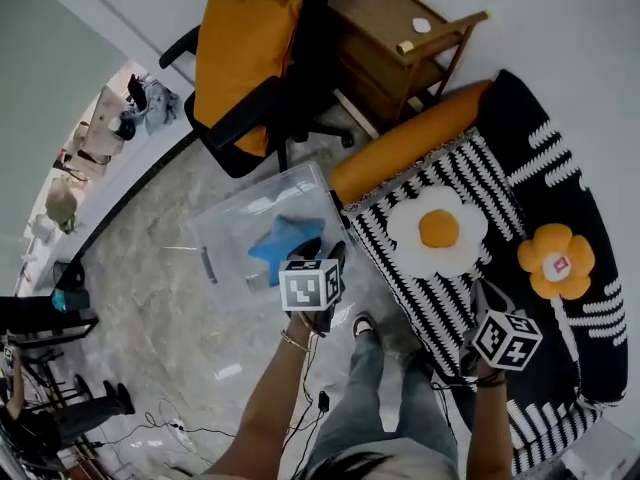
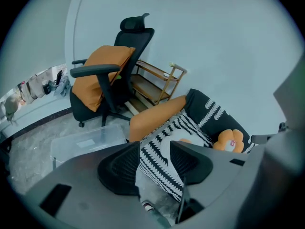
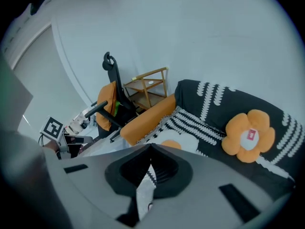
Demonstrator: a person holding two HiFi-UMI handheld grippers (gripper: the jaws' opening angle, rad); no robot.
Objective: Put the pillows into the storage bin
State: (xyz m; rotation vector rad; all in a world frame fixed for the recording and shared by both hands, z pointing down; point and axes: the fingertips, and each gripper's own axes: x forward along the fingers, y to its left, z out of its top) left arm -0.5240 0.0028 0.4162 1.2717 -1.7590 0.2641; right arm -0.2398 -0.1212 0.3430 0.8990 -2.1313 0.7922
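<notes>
Clear storage bin (image 1: pixel 225 223) on the floor, blue star pillow (image 1: pixel 283 243) inside. Left gripper (image 2: pixel 155 147) at the bin's near edge, jaws apart, nothing between. Fried-egg pillow (image 1: pixel 437 230) on striped sofa (image 1: pixel 500 168). Right gripper (image 3: pixel 151 149) over sofa front, jaws together, empty. Flower pillow (image 1: pixel 556 260) further right.

Blue pillow (image 1: pixel 281 245) partly behind left gripper (image 1: pixel 322 254)
</notes>
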